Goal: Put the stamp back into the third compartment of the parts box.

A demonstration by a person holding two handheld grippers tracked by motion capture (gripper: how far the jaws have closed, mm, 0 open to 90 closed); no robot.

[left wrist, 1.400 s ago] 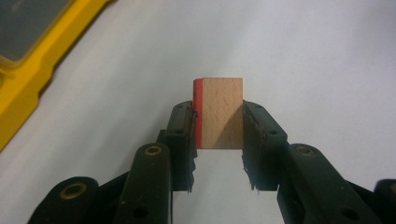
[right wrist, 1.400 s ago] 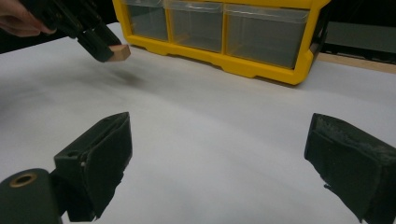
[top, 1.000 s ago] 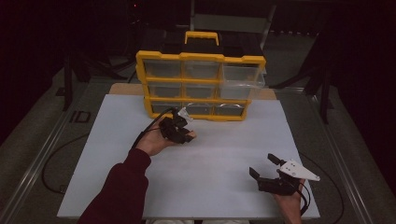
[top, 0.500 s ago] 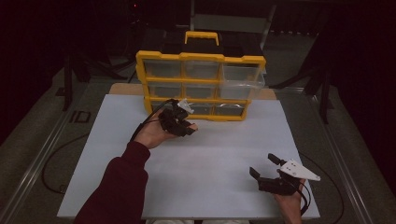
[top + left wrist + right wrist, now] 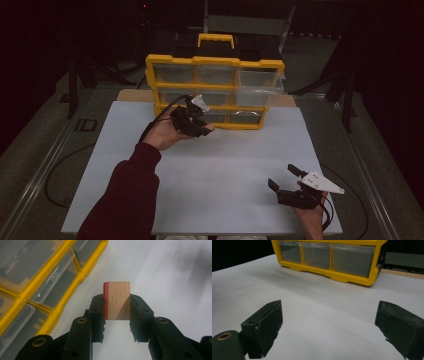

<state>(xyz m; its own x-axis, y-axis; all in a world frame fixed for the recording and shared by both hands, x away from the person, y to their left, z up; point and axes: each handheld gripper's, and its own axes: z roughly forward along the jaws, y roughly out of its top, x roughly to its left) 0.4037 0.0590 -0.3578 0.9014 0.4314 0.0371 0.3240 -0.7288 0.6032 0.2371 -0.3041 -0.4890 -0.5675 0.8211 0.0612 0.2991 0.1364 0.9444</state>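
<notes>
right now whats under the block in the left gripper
The block, clamped in the left gripper, hangs over bare white table beside the yellow drawer box. The patch directly below it is covered by the block.

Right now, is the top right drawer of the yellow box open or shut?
Open. The clear top right drawer sticks out in front of the yellow box, past its neighbours.

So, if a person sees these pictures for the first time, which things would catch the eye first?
Probably the yellow drawer cabinet with clear drawers, standing at the far edge of the white table. Next, the wooden block with one red side, clamped between the jaws of the left gripper and held up in front of the cabinet. The right gripper rests open at the near right of the table, holding nothing.
</notes>
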